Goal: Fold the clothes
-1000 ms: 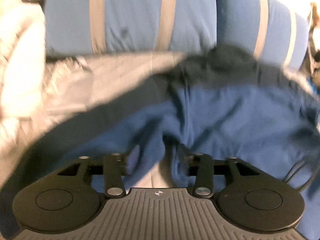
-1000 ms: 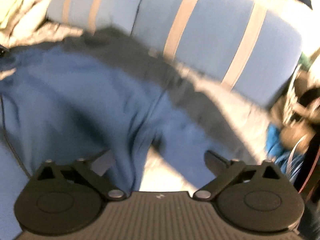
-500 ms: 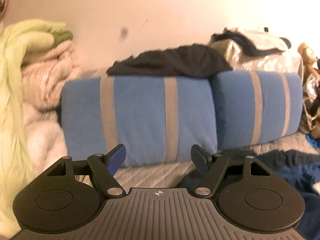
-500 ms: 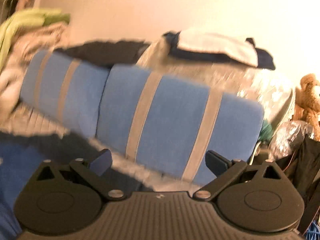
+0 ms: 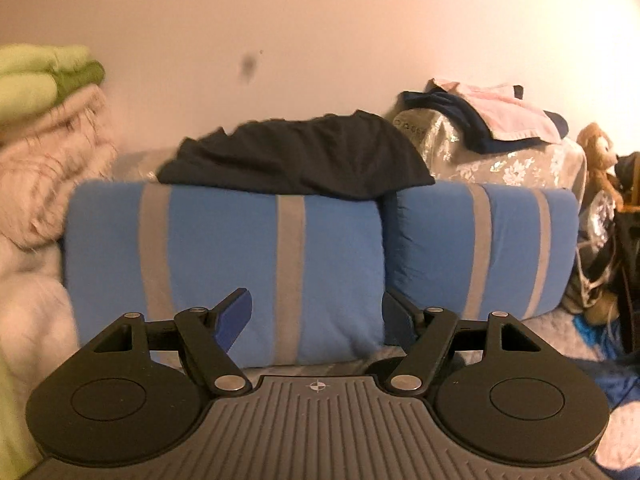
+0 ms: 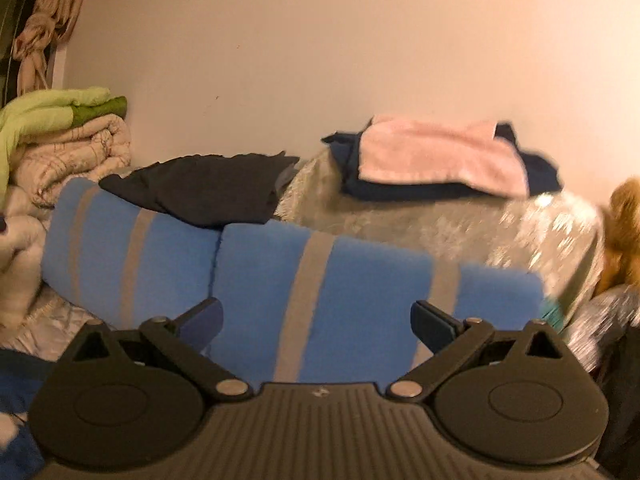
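Above, both tools, the left tool (image 5: pixel 316 312) and right tool (image 6: pixel 316 320), were held with jaws apart (nothing between them), aimed at the blue striped pillows (image 5: pixel 224 264); a black garment (image 5: pixel 296 156) was draped on top.

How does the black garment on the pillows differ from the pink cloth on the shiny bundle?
The black garment is dark and lies crumpled, draped over the top edge of the blue striped pillows. The pink cloth is pale and lies flatter, on dark blue clothing atop the shiny bundle, higher up. Neither gripper touches either.
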`<state>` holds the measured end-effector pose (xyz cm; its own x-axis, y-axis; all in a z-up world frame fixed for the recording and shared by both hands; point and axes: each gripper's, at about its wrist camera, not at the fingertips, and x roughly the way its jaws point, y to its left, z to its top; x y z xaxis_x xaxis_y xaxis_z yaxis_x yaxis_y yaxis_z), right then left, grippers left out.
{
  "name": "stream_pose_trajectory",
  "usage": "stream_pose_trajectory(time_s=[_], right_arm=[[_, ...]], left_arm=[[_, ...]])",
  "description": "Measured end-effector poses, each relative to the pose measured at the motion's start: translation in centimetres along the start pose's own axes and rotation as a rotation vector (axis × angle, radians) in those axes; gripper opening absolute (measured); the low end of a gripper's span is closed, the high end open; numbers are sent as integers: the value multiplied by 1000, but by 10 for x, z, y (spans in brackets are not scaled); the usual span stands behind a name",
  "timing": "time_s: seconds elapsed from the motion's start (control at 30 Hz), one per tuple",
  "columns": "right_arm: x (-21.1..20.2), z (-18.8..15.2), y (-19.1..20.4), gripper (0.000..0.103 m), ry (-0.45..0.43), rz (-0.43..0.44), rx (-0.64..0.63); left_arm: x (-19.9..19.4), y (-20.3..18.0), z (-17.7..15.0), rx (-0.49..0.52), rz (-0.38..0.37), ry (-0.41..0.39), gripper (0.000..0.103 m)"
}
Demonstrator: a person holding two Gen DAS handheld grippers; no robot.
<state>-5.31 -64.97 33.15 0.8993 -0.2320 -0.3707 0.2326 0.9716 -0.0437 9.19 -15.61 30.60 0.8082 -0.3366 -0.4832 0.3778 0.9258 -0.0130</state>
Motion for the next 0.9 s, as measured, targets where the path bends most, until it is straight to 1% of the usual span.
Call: stream_pose_trajectory(time_s=[0.13,0.2,0.3,0.37,0.47,0.57,0.67,0.8,0.9], right_arm=[[31,-21,12,103,39,4,25],[48,-32,20,103,60,0,31],[69,-52,29,103,121,36,62],[83,-65,37,103,155,75,59],[106,-83,49,103,209,101,45],[134,-103,57,103,271,112,66],[157,-122,62,103,306,122,102],[189,-139,70,103,322,140,131],[215,-149,79,103,331,192,161]], left_arm=[[28,-10,-11,-12,-12,21,72],[45,-14,-19,-19,-16,51,72],[71,-19,-32,-31,-26,99,72],[88,-22,-41,-39,-38,127,72],[115,-26,-56,-58,-57,171,72],[137,-29,-70,-76,-68,199,72],[156,-30,-82,-99,-69,215,72],[177,-30,-95,-135,-68,223,72],[191,-31,-104,-155,-66,229,72]])
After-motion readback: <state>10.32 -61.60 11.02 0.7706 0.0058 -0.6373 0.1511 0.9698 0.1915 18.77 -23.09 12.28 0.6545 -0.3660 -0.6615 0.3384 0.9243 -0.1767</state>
